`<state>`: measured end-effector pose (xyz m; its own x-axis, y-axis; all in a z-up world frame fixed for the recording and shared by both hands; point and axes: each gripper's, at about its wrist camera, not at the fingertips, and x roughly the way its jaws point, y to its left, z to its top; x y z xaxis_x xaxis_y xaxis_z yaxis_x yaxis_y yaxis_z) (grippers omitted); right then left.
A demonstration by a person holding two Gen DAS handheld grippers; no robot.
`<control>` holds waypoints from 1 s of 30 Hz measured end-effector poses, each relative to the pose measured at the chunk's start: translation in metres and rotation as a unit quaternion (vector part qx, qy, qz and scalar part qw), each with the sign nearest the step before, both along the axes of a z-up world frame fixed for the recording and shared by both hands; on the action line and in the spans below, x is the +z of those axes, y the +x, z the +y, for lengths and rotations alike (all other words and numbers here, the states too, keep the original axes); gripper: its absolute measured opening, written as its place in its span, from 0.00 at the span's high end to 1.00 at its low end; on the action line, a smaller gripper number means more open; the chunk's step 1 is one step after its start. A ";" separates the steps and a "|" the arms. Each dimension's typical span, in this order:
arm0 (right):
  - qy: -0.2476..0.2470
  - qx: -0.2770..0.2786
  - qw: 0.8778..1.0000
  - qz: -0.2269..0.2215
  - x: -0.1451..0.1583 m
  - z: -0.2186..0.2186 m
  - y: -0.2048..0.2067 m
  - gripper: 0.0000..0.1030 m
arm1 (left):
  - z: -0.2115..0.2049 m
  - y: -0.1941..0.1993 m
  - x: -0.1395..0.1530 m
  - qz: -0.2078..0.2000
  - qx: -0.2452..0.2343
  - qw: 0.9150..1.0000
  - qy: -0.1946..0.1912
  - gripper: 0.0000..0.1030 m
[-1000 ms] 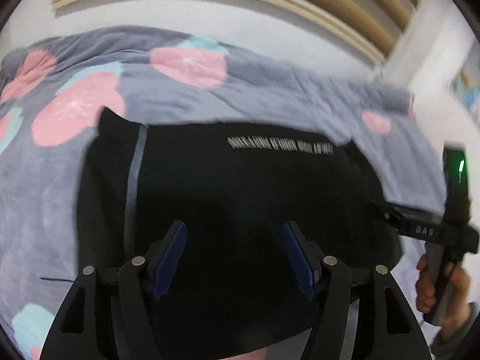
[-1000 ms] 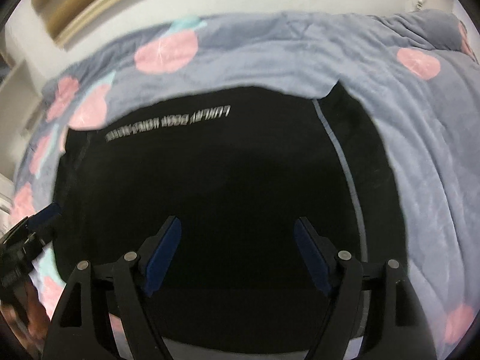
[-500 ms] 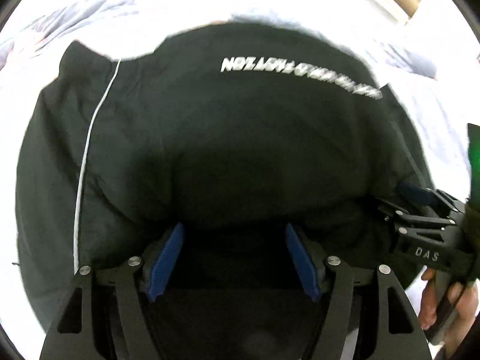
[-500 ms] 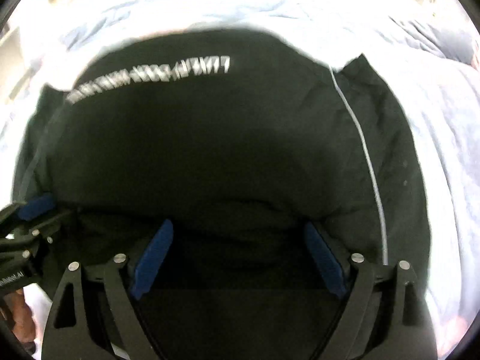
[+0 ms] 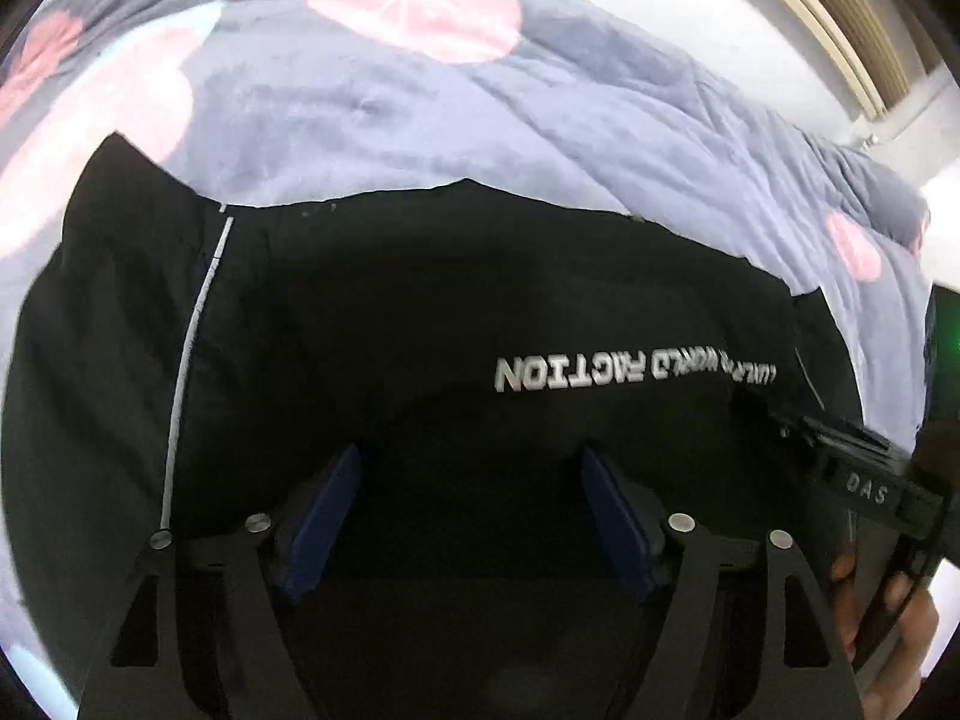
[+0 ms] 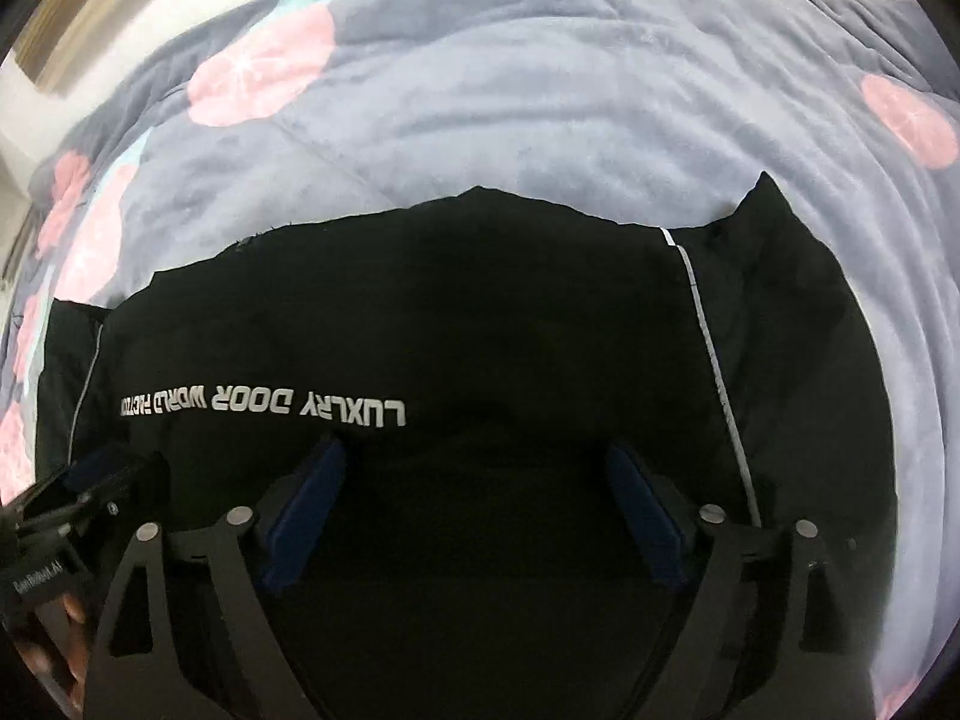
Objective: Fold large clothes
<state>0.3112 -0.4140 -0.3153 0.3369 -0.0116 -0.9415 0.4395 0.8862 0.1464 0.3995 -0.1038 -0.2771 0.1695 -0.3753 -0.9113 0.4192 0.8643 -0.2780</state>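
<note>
A grey quilt (image 6: 540, 120) with pink discs carries the black garment (image 5: 420, 312), spread with its long axis running side to side, lettering (image 6: 264, 405) reading across. It lies directly below both tools. The right gripper (image 6: 474, 510) stands wide, nothing pinched; the left gripper (image 5: 468, 510) is opening over cloth, neither nearer.

One black garment (image 5: 420, 312) is seen, laid on one grey blanket (image 5: 372, 102) with pink spots. Two grippers are counted: the left gripper (image 5: 471, 510) and the right gripper (image 6: 480, 504).
</note>
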 end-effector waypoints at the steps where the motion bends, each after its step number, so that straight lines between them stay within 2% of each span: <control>1: -0.005 0.004 1.000 0.001 -0.001 0.001 -0.002 0.12 | 0.000 0.000 -0.001 -0.002 0.000 1.000 0.002 0.23; 4: -0.003 0.012 1.000 0.002 -0.001 -0.005 -0.002 0.12 | -0.006 -0.006 -0.001 -0.013 -0.007 1.000 0.015 0.22; 6: 0.012 0.011 1.000 -0.007 0.006 -0.009 -0.011 0.12 | -0.012 -0.009 0.003 -0.013 -0.008 1.000 0.005 0.23; 10: 0.025 0.011 0.999 -0.039 0.028 -0.013 -0.046 0.13 | 0.003 -0.022 0.025 -0.023 -0.023 0.999 -0.014 0.22; 14: 0.017 0.003 0.999 -0.048 0.043 -0.019 -0.093 0.13 | 0.036 -0.039 0.047 -0.033 -0.020 0.999 -0.035 0.22; 20: 0.012 -0.032 0.998 -0.060 0.052 -0.049 -0.157 0.12 | 0.108 -0.058 0.069 -0.061 0.033 0.996 -0.050 0.23; 24: 0.021 -0.058 0.997 -0.045 0.040 -0.076 -0.186 0.12 | 0.156 -0.054 0.066 -0.041 0.064 0.995 -0.062 0.23; 28: 0.090 -0.067 0.992 -0.050 0.020 -0.094 -0.198 0.12 | 0.188 -0.044 0.054 -0.010 0.094 0.991 -0.090 0.23; 30: 0.107 -0.068 0.991 -0.050 0.011 -0.097 -0.200 0.12 | 0.194 -0.041 0.046 0.009 0.095 0.989 -0.111 0.23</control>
